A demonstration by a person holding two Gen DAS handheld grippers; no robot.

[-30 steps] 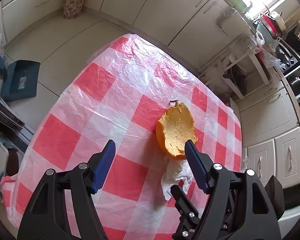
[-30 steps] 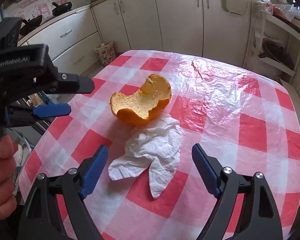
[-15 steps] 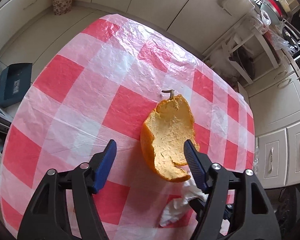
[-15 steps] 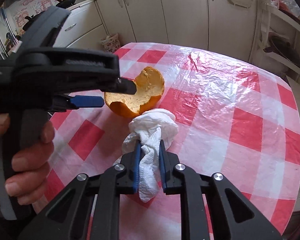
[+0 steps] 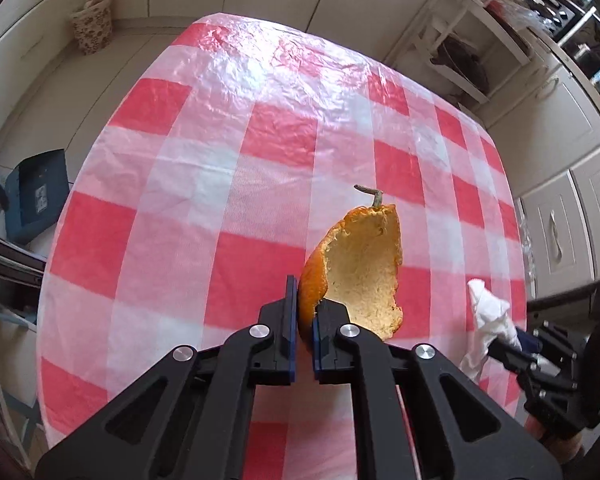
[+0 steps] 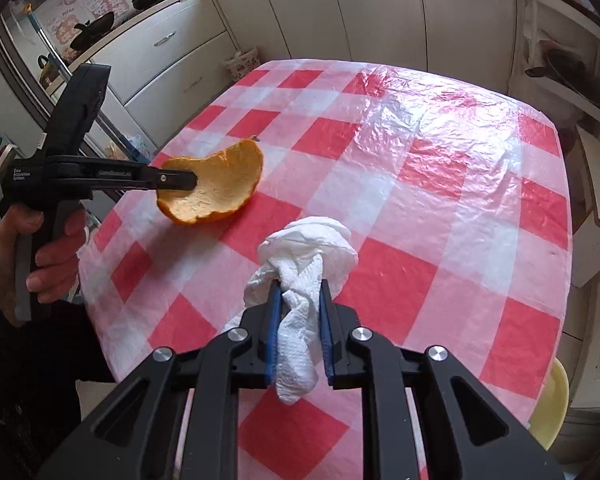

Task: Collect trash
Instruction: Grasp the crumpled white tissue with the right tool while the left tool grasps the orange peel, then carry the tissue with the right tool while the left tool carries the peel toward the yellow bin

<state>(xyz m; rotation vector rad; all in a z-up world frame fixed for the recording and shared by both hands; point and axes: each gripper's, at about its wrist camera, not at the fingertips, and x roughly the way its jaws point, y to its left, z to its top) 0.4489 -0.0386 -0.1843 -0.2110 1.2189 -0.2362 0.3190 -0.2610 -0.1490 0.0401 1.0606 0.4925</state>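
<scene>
Left gripper point(image 5: 303, 320) pinches the near rim of the curved orange peel point(image 5: 360, 268); its long axis runs straight away. Right gripper point(image 6: 299, 312), jaws easing apart, holds the crumpled white paper towel point(image 6: 304, 272).

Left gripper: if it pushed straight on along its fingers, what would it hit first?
Left gripper is shut on the orange peel, pointing steeply down. Beyond the peel, probably the checked tablecloth just ahead; depth is unclear.

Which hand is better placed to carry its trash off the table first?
Left, probably: the left hand-held gripper is shut on the orange peel, while the right hand-held gripper has its jaws opening with the tissue between them.
</scene>
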